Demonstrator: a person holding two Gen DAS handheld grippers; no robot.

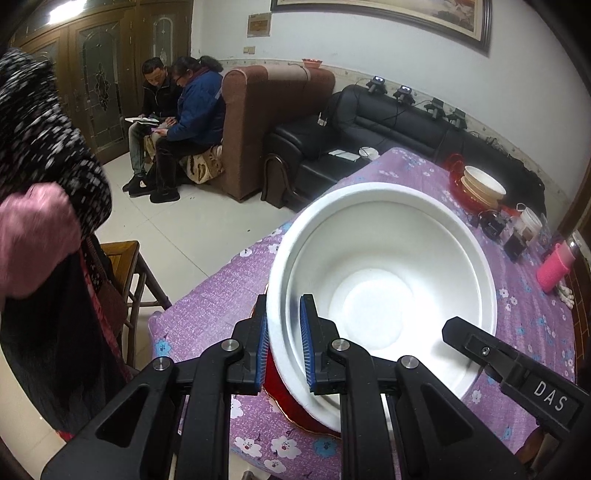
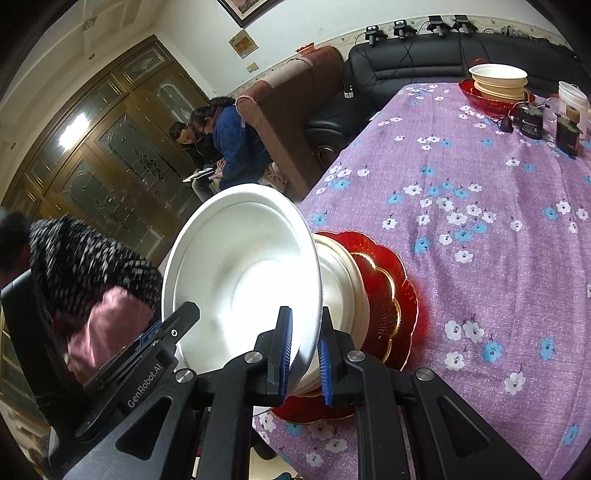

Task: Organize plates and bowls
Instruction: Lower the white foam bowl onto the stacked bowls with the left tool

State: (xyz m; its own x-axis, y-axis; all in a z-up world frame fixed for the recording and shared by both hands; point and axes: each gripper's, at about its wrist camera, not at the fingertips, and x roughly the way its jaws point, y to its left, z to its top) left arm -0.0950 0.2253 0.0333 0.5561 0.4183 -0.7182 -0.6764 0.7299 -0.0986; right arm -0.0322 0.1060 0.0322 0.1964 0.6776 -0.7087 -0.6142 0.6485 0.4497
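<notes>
It was a home, a living room that also served for meals. A brown armchair (image 1: 273,122) and a black leather sofa (image 1: 373,122) stood against a white wall under a framed picture (image 1: 388,14). Two people (image 1: 177,122) sat beside the armchair, bent over a book. Tall wooden doors (image 1: 99,81) with patterned glass filled the far side, and the floor was pale tile. Nearest was a table under a purple flowered cloth (image 2: 480,206), with bowls (image 2: 498,83) stacked on a red plate at its far end.
</notes>
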